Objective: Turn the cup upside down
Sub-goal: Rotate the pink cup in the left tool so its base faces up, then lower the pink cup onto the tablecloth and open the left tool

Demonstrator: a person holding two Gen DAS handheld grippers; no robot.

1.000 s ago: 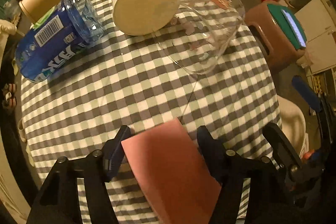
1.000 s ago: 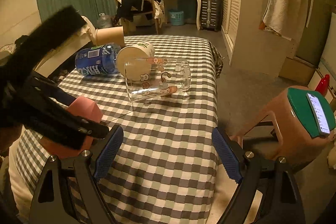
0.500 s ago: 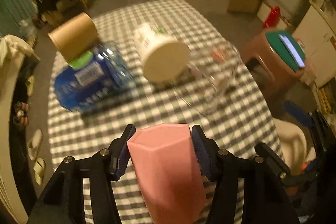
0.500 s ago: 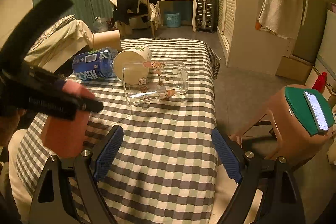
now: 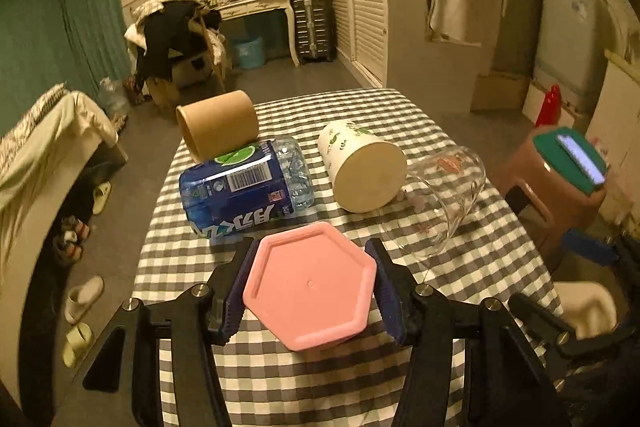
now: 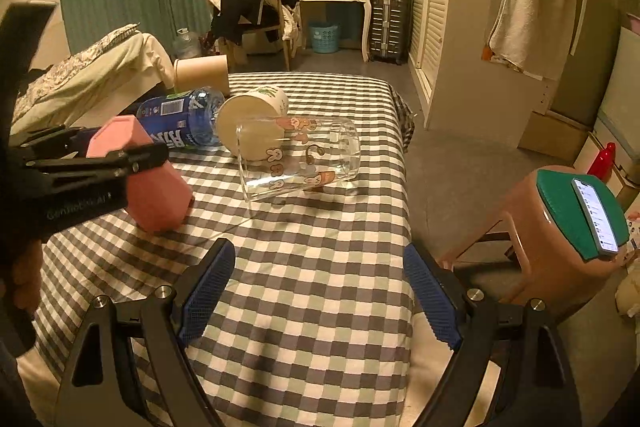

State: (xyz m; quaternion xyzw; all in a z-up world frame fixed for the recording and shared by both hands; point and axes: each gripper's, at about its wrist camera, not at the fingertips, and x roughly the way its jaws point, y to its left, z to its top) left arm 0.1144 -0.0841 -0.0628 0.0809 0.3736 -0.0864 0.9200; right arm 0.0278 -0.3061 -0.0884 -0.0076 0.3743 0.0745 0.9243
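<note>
Left wrist view, left tool (image 5: pixel 310 283) level, clamping pink cup (image 5: pixel 310 285)

The cup (image 5: pixel 310 285) is plain pink. The desk (image 6: pixel 320 267) wears a grey, white and pale-green check. Beyond the cup lie a blue-labelled bottle (image 5: pixel 240 189), a brown paper cup (image 5: pixel 218 125), a cream paper cup (image 5: pixel 362 167) with green print, and a clear glass (image 6: pixel 298 157) with cartoon figures. The fingers (image 6: pixel 208 289) carry blue pads.

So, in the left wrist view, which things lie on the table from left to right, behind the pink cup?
Brown paper cup → blue bottle → white paper cup → clear glass cup. All four lie on their sides.
</note>
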